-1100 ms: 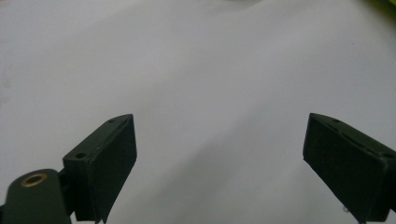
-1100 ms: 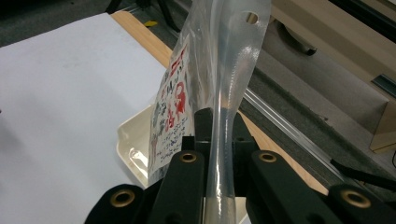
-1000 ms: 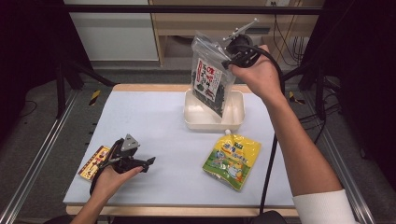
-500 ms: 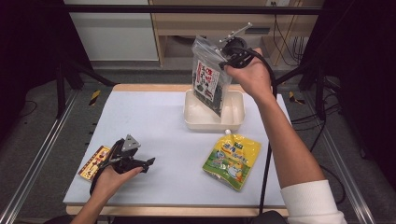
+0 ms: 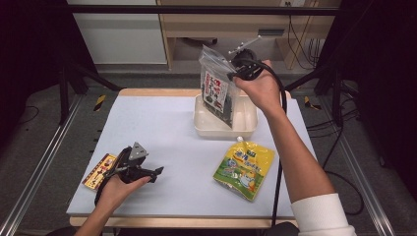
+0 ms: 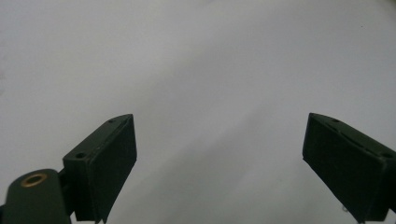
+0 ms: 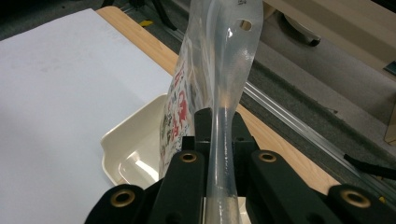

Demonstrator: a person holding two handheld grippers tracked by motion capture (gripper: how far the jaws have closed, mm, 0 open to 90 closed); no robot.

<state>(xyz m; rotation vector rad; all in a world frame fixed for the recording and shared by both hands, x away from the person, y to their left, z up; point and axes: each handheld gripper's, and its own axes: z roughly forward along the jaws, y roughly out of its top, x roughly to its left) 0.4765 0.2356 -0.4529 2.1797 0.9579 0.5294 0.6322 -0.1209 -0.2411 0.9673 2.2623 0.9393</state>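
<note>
My right gripper [image 5: 235, 73] is shut on the clear top edge of a seaweed bag [image 5: 216, 91] with a red, white and black label. The bag hangs upright, its lower end down inside the cream tray [image 5: 246, 129] at the back of the table. In the right gripper view the jaws pinch the bag's clear seam [image 7: 224, 93] over the tray [image 7: 123, 149]. My left gripper [image 5: 147, 173] rests on the mat at the front left, jaws open with nothing between them [image 6: 219, 158].
A yellow-green pouch [image 5: 244, 169] lies flat on the mat in front of the tray. A flat red and yellow packet [image 5: 100, 170] lies under the left hand at the mat's left edge. The white mat [image 5: 162, 128] covers a wooden table with metal rails at both sides.
The right hand has lowered the seaweed bag toward the tray and shifted slightly left. The left hand has stayed still.
</note>
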